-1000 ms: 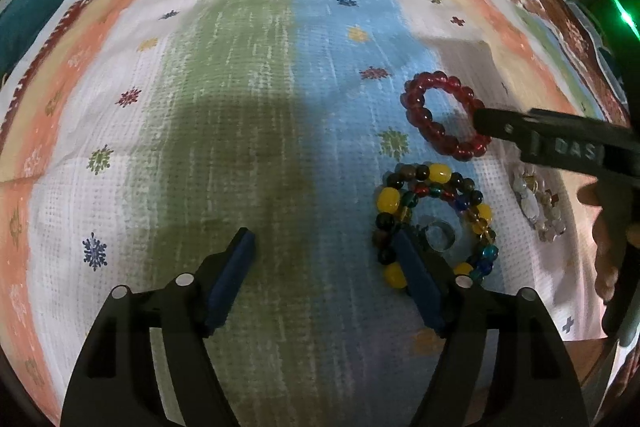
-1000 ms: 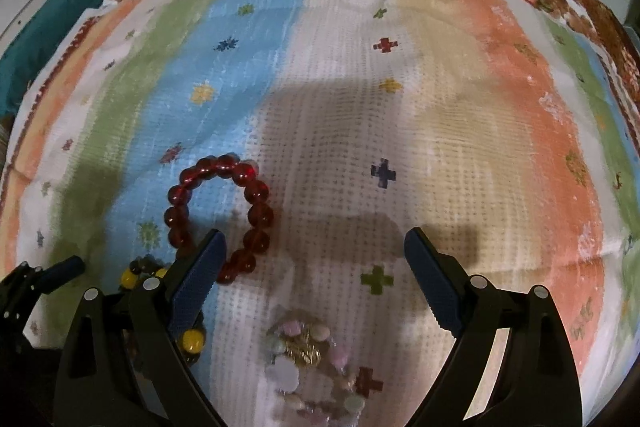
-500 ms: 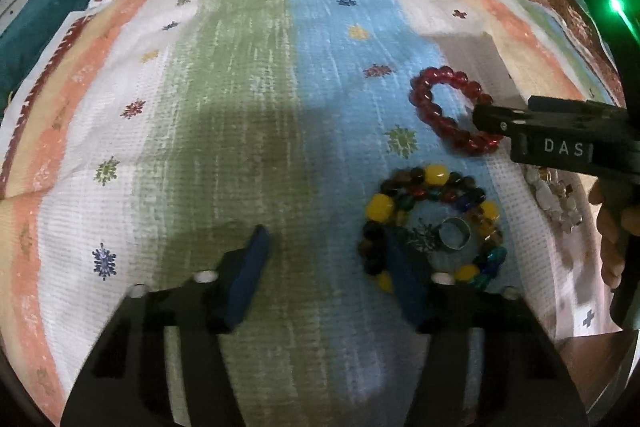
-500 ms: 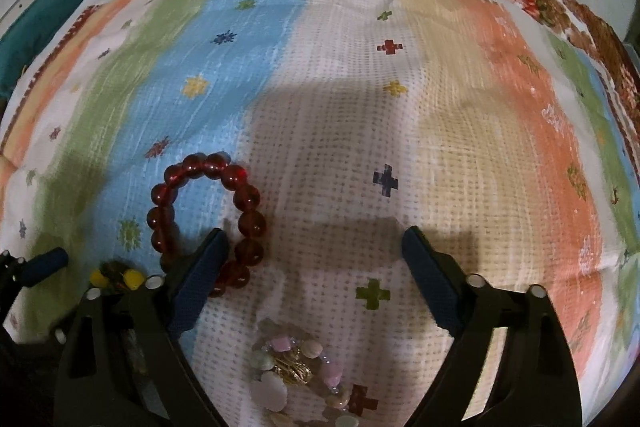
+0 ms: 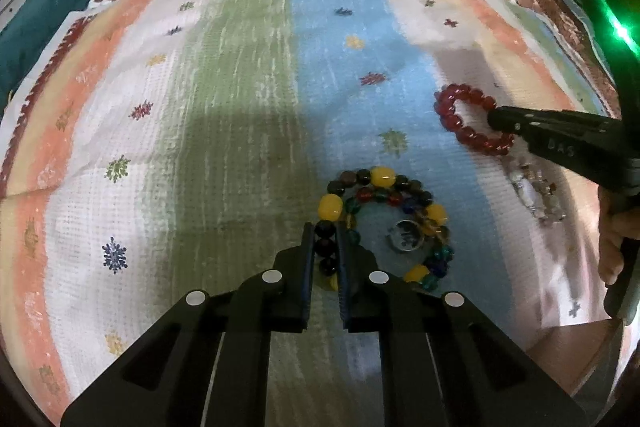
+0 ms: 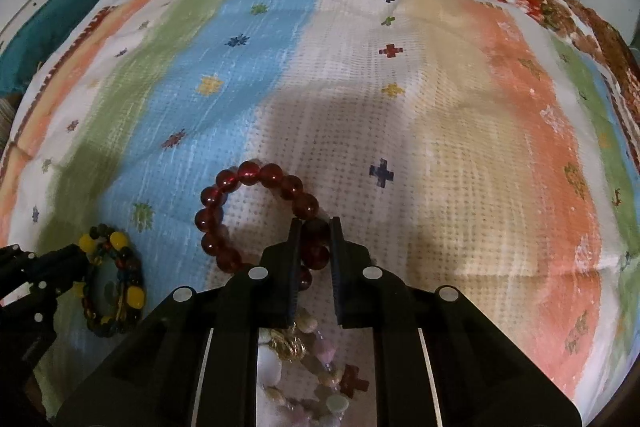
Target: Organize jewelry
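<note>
Cloth (image 5: 240, 115): striped woven cover, nubbly, spread flat under everything.
Mixed bracelet (image 5: 384, 183): glossy yellow and dark round beads; its 9 o'clock arc sits in the left gripper (image 5: 325, 247), clamped together on it.
Red bracelet (image 6: 248, 175): smooth translucent beads; its 4 o'clock arc lies between the right gripper (image 6: 314, 247), closing on it.
Pale bracelet (image 6: 308, 327): matte pastel stones, at 6 o'clock, untouched.
Ring (image 5: 406, 237): small metal band inside the mixed loop.

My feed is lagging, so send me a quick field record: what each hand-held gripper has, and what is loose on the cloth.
left hand-held gripper: shut on multicolour bead bracelet
right hand-held gripper: closing on red bead bracelet, beads between its fingers
loose: silver ring inside the multicolour loop; pale bead bracelet
surface: striped cloth
</note>
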A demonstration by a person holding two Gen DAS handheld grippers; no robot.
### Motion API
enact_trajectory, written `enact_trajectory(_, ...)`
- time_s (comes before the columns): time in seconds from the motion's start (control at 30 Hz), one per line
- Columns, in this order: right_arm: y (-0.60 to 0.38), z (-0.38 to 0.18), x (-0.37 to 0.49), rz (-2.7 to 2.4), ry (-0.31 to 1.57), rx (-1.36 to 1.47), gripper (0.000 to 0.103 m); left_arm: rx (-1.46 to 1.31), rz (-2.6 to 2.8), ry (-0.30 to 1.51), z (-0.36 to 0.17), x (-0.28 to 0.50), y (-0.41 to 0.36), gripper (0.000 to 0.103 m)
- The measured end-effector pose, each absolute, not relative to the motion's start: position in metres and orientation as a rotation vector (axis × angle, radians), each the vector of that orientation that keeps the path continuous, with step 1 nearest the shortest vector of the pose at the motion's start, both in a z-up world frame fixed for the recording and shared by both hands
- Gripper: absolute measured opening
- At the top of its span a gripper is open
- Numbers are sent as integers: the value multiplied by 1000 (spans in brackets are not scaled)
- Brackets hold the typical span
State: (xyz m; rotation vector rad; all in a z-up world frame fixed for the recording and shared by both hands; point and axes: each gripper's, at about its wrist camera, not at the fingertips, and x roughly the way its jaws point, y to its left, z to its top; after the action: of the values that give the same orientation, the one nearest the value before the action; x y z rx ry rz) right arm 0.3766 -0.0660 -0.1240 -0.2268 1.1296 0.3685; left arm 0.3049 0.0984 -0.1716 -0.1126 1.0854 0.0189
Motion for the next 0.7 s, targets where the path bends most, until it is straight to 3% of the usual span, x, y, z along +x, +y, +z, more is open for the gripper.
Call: enact_trajectory(0.7,-68,-64,347,378,1072,-258,14,-96,-81,988,-104,292,55,10)
